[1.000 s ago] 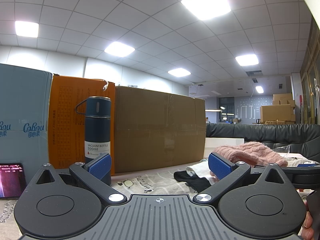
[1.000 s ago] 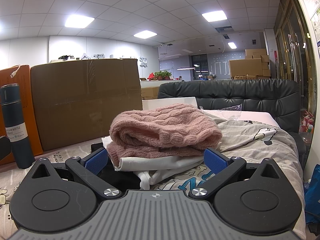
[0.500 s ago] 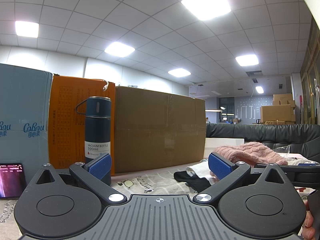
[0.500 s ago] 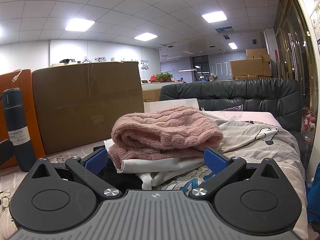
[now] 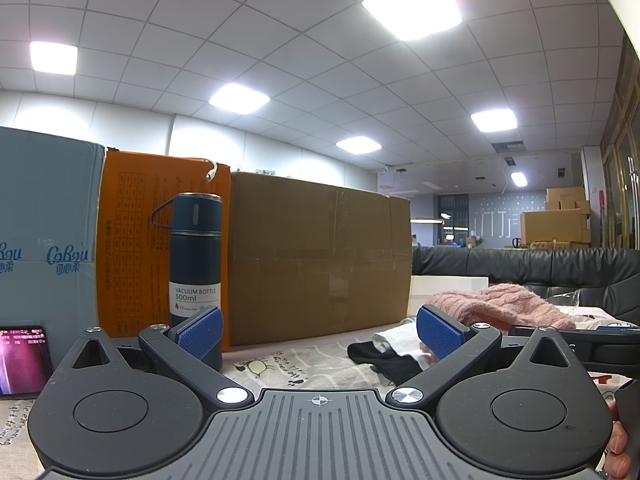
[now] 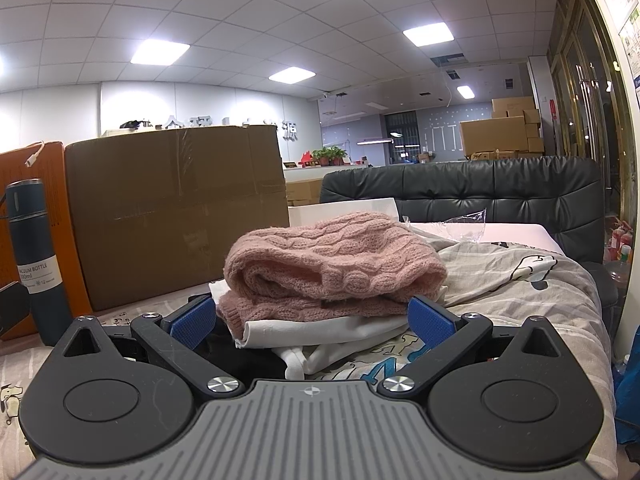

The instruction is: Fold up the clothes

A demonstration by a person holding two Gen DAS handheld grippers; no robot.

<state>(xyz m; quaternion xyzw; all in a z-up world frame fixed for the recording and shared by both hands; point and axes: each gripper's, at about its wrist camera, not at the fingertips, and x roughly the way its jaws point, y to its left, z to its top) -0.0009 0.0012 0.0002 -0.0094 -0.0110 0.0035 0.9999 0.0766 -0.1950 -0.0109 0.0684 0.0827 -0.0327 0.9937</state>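
A pile of clothes lies on a printed sheet (image 6: 520,280): a folded pink knit sweater (image 6: 332,264) on top, a white garment (image 6: 320,330) under it and a black garment (image 6: 236,354) at the bottom left. My right gripper (image 6: 312,322) is open and empty, low, just in front of the pile. My left gripper (image 5: 318,332) is open and empty, facing the boxes. The pile shows at its right, with the pink sweater (image 5: 500,306) and black garment (image 5: 380,354).
A dark blue vacuum bottle (image 5: 195,264) stands before an orange box (image 5: 132,248), beside a large brown carton (image 5: 320,256) and a blue box (image 5: 44,232). A lit phone (image 5: 20,358) lies at left. A black sofa (image 6: 480,192) is behind.
My right gripper has risen slightly and shifted toward the pile, so the pile sits lower in its view. The left gripper has not moved.
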